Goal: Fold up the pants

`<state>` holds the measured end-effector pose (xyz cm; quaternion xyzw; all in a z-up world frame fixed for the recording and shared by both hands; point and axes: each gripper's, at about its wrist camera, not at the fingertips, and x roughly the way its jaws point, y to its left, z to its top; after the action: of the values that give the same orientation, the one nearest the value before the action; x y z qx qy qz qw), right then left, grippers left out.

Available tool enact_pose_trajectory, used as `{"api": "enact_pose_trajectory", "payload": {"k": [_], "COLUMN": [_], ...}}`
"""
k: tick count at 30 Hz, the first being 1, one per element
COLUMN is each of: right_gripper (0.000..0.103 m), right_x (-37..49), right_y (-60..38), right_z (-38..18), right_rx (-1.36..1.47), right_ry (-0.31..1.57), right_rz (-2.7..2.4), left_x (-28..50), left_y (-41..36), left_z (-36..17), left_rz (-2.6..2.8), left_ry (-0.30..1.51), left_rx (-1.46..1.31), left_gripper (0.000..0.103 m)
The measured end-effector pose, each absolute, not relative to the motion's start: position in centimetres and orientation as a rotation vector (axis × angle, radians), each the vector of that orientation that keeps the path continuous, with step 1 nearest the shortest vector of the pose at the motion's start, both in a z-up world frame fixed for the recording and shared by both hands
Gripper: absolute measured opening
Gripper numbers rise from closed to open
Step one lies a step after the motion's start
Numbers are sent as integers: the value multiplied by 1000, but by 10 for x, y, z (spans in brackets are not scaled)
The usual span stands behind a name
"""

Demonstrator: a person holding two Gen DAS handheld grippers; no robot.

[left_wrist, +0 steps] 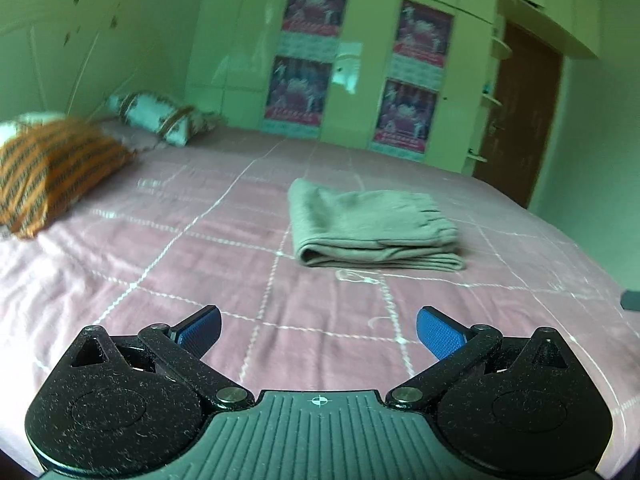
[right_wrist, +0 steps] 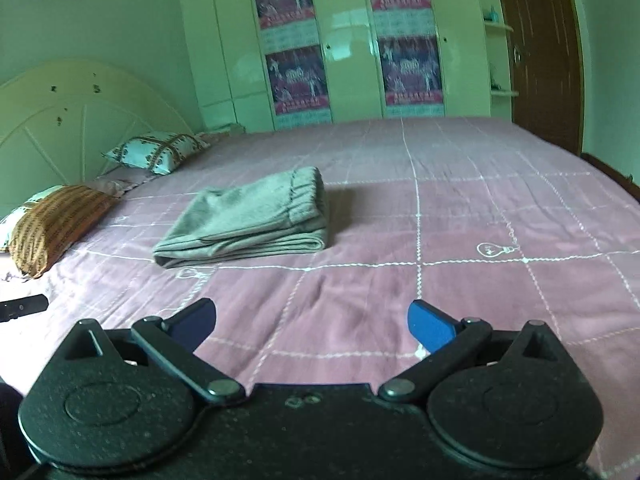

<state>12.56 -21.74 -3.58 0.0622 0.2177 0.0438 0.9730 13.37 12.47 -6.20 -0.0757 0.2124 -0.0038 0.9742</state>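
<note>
Lying neatly folded on the pink checked bedspread [left_wrist: 168, 248], the grey pants [left_wrist: 372, 228] sit as a compact stack of layers, elastic waistband on top at the right end. And look at the left gripper [left_wrist: 318, 330]: blue pads [left_wrist: 438, 336] spread wide, nothing between them, just bedspread showing in the gap, the pants well apart from it, farther up the bed.

Over to the right wrist view, and the right gripper [right_wrist: 310, 328] tells the same story, its fingers flung fully apart and empty, bare quilt between them. From here the pants [right_wrist: 248, 220] lie up and to the left, the folded edges stacked toward the camera, the gathered waistband along the far right side. Neither gripper is touching the fabric.

Up at the head of the bed, an orange striped pillow [left_wrist: 52, 172] lies near the left edge, with a white patterned pillow [left_wrist: 160, 118] behind it. Beyond the bed stands a pale wardrobe [left_wrist: 368, 44] with four posters [left_wrist: 314, 6] on its doors, and a brown door [left_wrist: 516, 116] to the right.
</note>
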Motion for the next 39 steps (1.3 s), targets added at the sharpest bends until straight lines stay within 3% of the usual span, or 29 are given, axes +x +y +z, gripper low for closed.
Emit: {"api": "enact_pose_trajectory", "payload": {"k": [9, 22, 39], "right_gripper": [97, 97, 97], "right_x": [80, 62, 8], "right_y": [-197, -172, -160], "right_z": [-33, -24, 44], "right_rx": [136, 134, 86], "right_ry": [398, 353, 227], "right_rz": [140, 165, 148], "left_x": [80, 60, 7], "left_y": [99, 77, 44], "left_z": [-50, -30, 25], "left_rz": [-25, -25, -79], "left_ry": [380, 343, 233], "left_rx": [-175, -172, -154], "left_gripper": [103, 103, 103]}}
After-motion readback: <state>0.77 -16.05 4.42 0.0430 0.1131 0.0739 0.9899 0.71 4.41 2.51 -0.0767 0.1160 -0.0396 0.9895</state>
